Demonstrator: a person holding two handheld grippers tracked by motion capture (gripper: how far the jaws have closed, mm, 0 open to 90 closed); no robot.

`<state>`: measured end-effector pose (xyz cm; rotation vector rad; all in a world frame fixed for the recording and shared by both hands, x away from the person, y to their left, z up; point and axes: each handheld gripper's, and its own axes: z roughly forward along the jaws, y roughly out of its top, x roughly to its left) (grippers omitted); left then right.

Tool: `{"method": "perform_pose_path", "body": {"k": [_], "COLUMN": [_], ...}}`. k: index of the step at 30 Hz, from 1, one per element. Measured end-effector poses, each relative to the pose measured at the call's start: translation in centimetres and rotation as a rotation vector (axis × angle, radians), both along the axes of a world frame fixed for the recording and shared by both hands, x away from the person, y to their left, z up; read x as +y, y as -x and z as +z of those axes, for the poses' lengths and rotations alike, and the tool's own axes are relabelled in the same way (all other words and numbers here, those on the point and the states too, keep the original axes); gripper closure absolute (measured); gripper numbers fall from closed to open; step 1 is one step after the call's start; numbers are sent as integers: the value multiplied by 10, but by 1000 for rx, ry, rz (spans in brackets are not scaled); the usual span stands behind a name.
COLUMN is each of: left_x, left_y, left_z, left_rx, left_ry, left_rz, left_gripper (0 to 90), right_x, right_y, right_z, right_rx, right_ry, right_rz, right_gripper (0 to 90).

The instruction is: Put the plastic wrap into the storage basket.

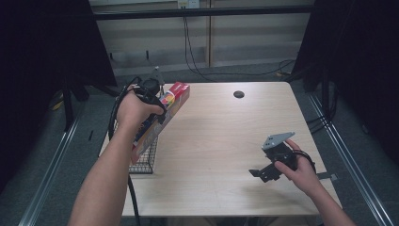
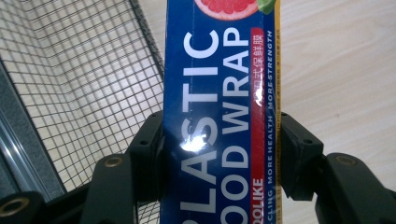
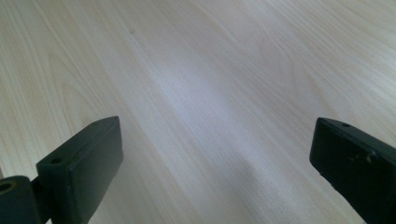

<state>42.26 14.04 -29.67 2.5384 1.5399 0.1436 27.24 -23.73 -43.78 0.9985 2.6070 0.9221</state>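
A long box of plastic food wrap point(image 1: 165, 110), blue and red with a grapefruit picture, is held tilted at the table's left side. My left gripper point(image 1: 157, 113) is shut on it. In the left gripper view both black jaws press the sides of the plastic food wrap box point(image 2: 219, 116), with the left gripper point(image 2: 220, 154) clamped round its middle. A black wire basket point(image 1: 146, 157) stands under the box's lower end, and the wire basket point(image 2: 84, 84) lies behind and left of the box. My right gripper point(image 1: 259, 173) hovers over the table's right front, open, and the right gripper point(image 3: 212, 163) has bare wood between its jaws.
The light wooden table point(image 1: 226, 141) has a round black cable hole point(image 1: 238, 94) near its back edge. Dark curtains hang on both sides, and cables run down the back wall. The basket sits at the table's left edge.
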Motion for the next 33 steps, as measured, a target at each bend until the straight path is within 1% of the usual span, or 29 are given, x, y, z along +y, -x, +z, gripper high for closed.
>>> {"method": "perform_pose_path", "body": {"k": [2, 3, 4, 7, 8, 9, 14, 15, 16, 17, 22, 23, 24, 25, 27, 28, 29, 30, 33], "left_x": [2, 2, 5, 8, 9, 11, 18, 20, 21, 23, 28, 28, 30, 31, 33, 34, 35, 36, 40], "left_y": [0, 0, -1, -1, -2, -2, -2, -3, -2, -3, -4, -4, -4, -4, -4, -5, -5, -5, -6], "left_z": [0, 0, 0, 0, 0, 0, -1, 0, -1, 0, -2, -2, -3, -4, -5, -5, -6, -6, -7], "left_rx": [-6, -6, -12, -12, -17, -13, -41, -38, -42, -42, -54, -54, -54, -56, -59, -54, -57, -60, -63], "left_ry": [11, 11, 15, 7, 13, 6, 14, 11, 21, 21, 16, 16, 14, 12, 18, 15, 15, 12, 23], "left_rz": [20, 20, 41, 54, 70, 75, 122, 118, 142, 149, 183, 183, 196, 194, 217, 212, 219, 225, 252], "left_gripper": [439, 440, 439, 439, 439, 439, 439, 439, 439, 439, 439, 439, 439, 438, 438, 438, 439, 438, 439], "right_x": [0, 0, 0, 0, 0, 0, -1, -1, -2, -2, -3, -3, -4, -4, -4, -5, -6, -6, -7], "right_y": [0, 0, 0, 0, 1, 1, 1, 1, 1, 1, 1, 2, 2, 2, 2, 2, 2, 2, 2], "right_z": [0, 0, 0, 0, 0, 0, 0, 0, 0, 1, 2, 2, 2, 2, 3, 3, 3, 3, 3], "right_rx": [-2, -2, -2, -2, -8, -10, -8, -6, -9, -14, -21, -20, -14, -16, -19, -16, -15, -19, -17], "right_ry": [-1, -1, 2, 6, 9, 7, 5, 3, 4, 7, 14, 10, 6, 8, 4, 3, 5, 5, 5], "right_rz": [-1, -1, -1, -1, -5, -2, 0, 3, 3, 1, -13, -9, -4, -3, -8, -4, -10, -5, -12], "right_gripper": [26, 26, 26, 26, 26, 27, 27, 27, 27, 27, 26, 26, 27, 27, 28, 27, 26, 26, 26]}}
